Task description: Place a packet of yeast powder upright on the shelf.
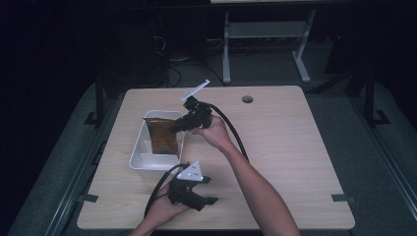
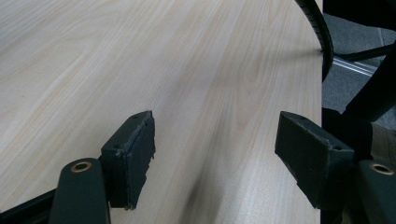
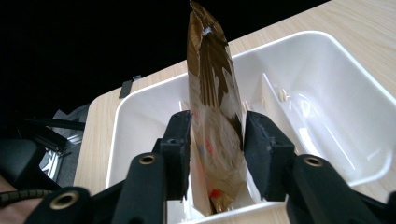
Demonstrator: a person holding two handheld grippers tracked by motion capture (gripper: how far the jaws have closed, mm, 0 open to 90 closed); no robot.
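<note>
Pouch (image 3: 212, 116) pinched by right gripper (image 3: 215, 140) inside bin (image 3: 327, 70) (walls close).

pale wooden table (image 1: 285, 147) bearing white tray (image 1: 139, 156)

A round hole (image 1: 247, 99) marks the wooden table (image 1: 285, 147), near its far edge.

I'm getting the high view looking forward and down on the whole table (image 1: 275, 147) from far off. My left gripper view is skimming close over bare tabletop toward the 3 o'clock edge. My right gripper view is sitting close on the white bin (image 3: 327, 70), facing 9 o'clock; high view shares that bin (image 1: 140, 152).
</note>
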